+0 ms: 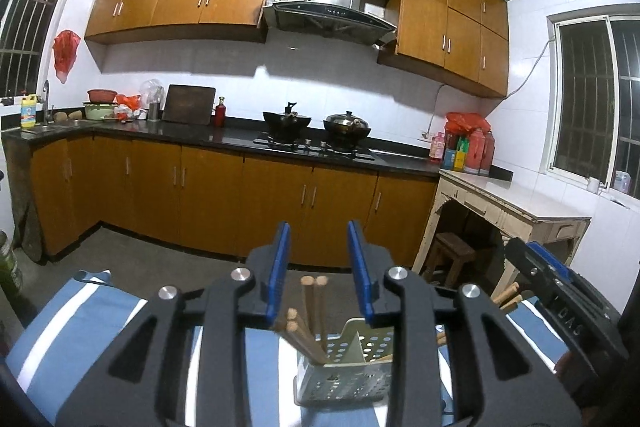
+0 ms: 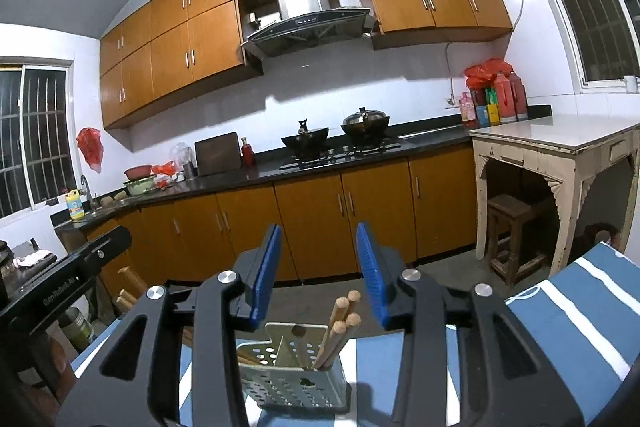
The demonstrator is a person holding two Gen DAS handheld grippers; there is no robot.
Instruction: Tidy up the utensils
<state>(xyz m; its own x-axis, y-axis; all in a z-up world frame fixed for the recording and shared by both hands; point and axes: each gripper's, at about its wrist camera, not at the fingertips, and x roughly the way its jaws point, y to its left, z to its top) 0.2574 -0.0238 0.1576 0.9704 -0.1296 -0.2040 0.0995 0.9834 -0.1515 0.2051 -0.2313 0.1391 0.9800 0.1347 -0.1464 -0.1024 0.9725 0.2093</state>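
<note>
A perforated metal utensil holder (image 1: pixel 344 375) (image 2: pixel 294 379) stands on a blue and white striped cloth (image 1: pixel 80 331) (image 2: pixel 568 323). Several wooden chopsticks (image 1: pixel 314 311) (image 2: pixel 340 327) stand in it, leaning. My left gripper (image 1: pixel 320 247) is open and empty, above and just behind the holder. My right gripper (image 2: pixel 320 251) is open and empty, above the holder from the other side. The right gripper's body (image 1: pixel 560 291) shows at the right of the left wrist view, and the left gripper's body (image 2: pixel 60 275) at the left of the right wrist view. More wooden handles (image 1: pixel 506 297) (image 2: pixel 130 285) show beside them.
A kitchen counter (image 1: pixel 224 135) with a stove and two woks (image 1: pixel 316 125) runs along the far wall above orange cabinets. A cream side table (image 2: pixel 560 139) with a wooden stool (image 2: pixel 516 239) under it stands at the right. A sink (image 2: pixel 90 203) is at the left.
</note>
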